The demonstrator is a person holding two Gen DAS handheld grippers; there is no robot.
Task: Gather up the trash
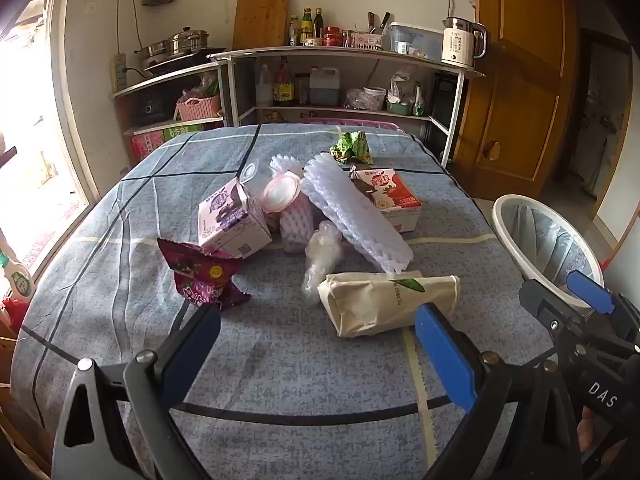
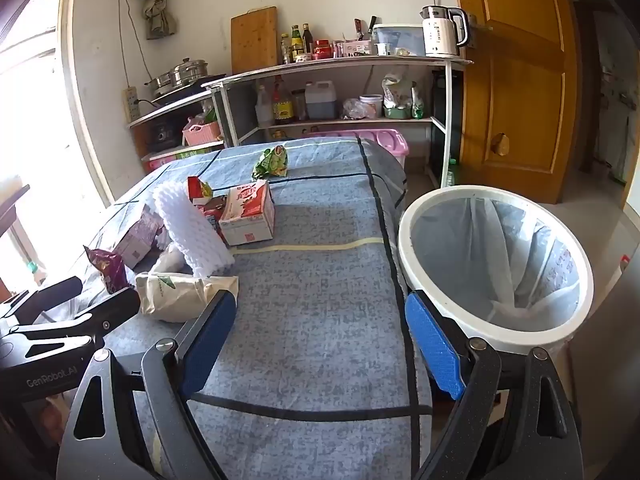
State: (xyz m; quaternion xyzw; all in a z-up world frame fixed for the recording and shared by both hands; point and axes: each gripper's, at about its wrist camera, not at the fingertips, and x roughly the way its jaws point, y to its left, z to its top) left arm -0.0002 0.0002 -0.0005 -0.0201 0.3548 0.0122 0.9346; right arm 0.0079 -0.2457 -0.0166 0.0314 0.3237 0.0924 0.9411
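Reading "DAS" – rt tool (image 1: 576,308), "GenRobot.AI" – lt tool (image 2: 76,300)

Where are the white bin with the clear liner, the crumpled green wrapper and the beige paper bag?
White round plastic bin with clear liner (image 2: 404,240): right wrist view, on its left rim.
Crumpled green foil wrapper (image 1: 352,147): left wrist view, on its middle.
Beige paper bag (image 1: 372,300): left wrist view, on its front face.
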